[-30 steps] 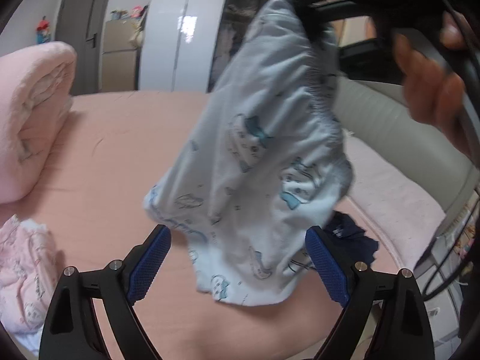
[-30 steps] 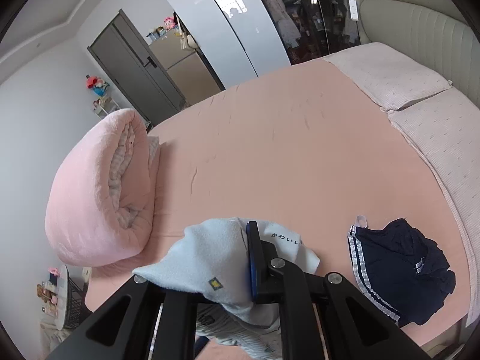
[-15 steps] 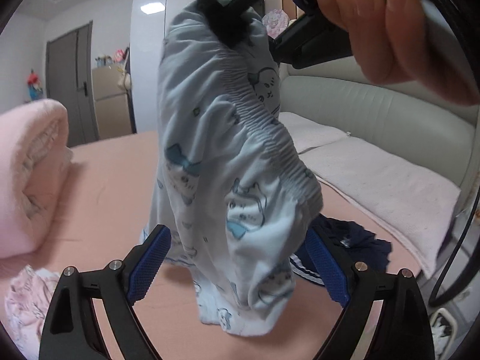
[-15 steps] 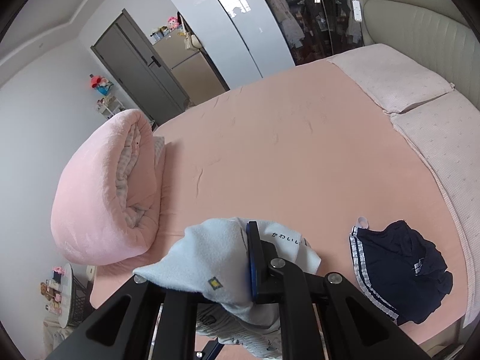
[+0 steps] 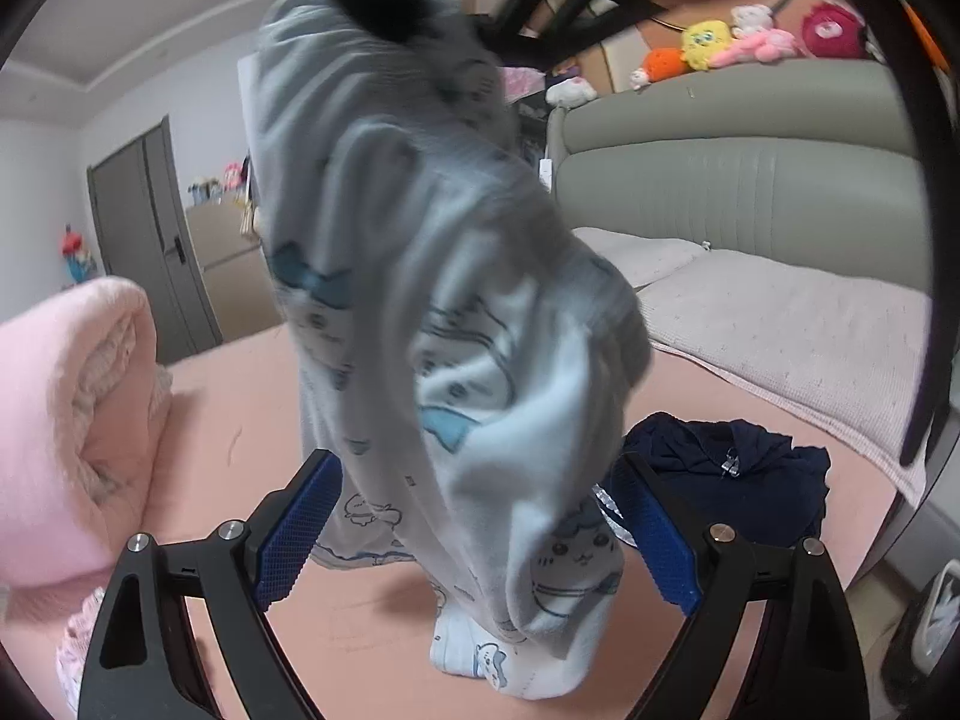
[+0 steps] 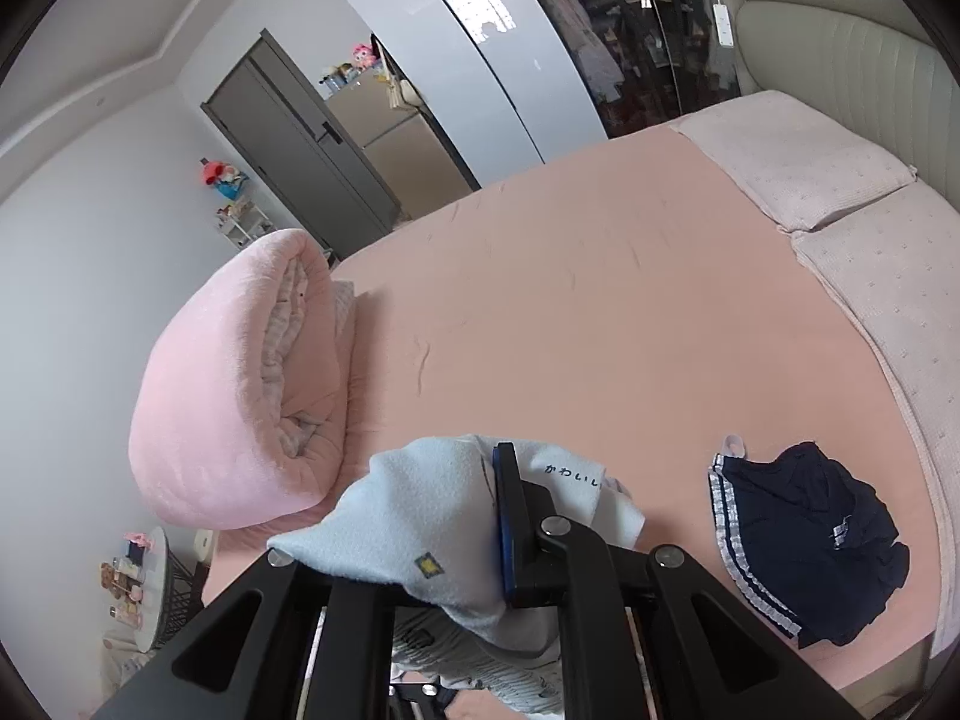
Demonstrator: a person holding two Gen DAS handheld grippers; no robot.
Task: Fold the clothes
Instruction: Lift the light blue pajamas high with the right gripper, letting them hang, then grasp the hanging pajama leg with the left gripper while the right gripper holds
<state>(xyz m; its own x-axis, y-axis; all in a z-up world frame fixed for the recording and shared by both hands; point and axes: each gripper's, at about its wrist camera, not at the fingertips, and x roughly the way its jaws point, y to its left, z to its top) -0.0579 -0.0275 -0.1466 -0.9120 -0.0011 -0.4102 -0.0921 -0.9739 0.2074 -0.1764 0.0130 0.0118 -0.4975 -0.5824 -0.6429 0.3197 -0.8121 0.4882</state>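
Pale-blue printed garment [image 5: 456, 360] hangs unfolded from the clamped right gripper [image 6: 501, 516], the left gripper [image 5: 474, 531] gaping empty, navy shorts [image 6: 810, 534] untouched: folding barely begun.

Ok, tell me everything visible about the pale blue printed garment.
The pale blue printed garment is soft knit fabric with cartoon animals and a gathered elastic waistband. It hangs bunched from the right gripper, shut on its top edge. Its lower end reaches the pink bedsheet, between the left gripper's open jaws, which seem not to press it.
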